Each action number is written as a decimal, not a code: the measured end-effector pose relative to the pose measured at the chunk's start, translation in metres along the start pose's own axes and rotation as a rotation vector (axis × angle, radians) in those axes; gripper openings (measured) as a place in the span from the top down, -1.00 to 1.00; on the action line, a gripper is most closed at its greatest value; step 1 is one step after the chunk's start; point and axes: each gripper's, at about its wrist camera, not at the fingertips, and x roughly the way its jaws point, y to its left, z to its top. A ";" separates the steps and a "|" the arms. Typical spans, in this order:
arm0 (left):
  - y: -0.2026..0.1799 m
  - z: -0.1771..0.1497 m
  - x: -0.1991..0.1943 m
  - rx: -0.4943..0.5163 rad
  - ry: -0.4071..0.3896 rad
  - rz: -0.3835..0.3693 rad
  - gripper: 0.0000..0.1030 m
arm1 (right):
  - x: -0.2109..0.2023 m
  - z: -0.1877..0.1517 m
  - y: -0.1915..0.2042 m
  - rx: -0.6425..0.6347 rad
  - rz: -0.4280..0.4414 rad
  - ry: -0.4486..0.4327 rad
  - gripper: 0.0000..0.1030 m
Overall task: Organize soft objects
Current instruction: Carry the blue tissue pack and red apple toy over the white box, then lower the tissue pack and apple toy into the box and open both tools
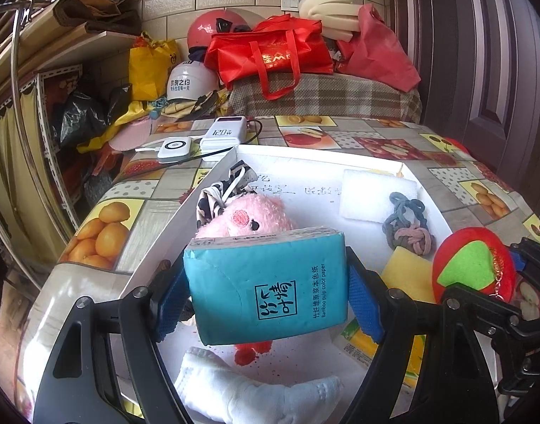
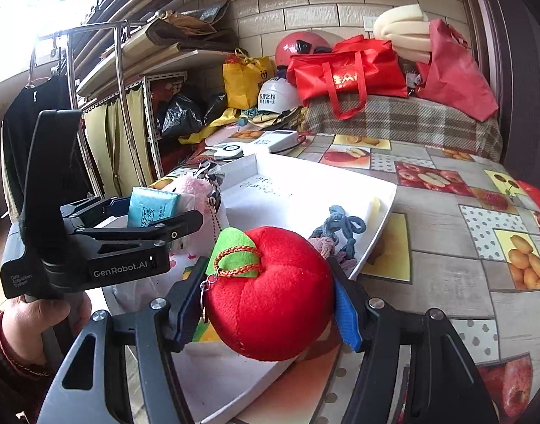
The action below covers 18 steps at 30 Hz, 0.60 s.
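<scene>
Holding a teal tissue pack [image 1: 268, 284] in the left gripper [image 1: 266, 296], pads pinching its two short ends, long axis crosswise between the fingers, label face up toward the camera. Hanging above the near left part of the white tray [image 1: 425, 190], with the pink plush [image 1: 245, 217] just beyond the pack and a white sock [image 1: 255, 392] lying below and nearer. Farther ahead and to the right in the tray: a white foam block [image 1: 372, 194], a knotted grey cord [image 1: 407, 226], a yellow sponge [image 1: 407, 275]. Pinching a red plush apple [image 2: 270, 293] in the right gripper [image 2: 270, 304], pads pressed into its sides, green leaf up and to the left. Hovering at the tray's near right edge, open tray floor ahead and slightly left; probably the nearer of the two to a free spot on the bench [image 2: 446, 247] side.
</scene>
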 end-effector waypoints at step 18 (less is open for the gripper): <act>0.005 0.009 0.006 -0.049 -0.043 0.066 -0.55 | 0.043 0.024 0.001 0.000 -0.069 0.023 -0.24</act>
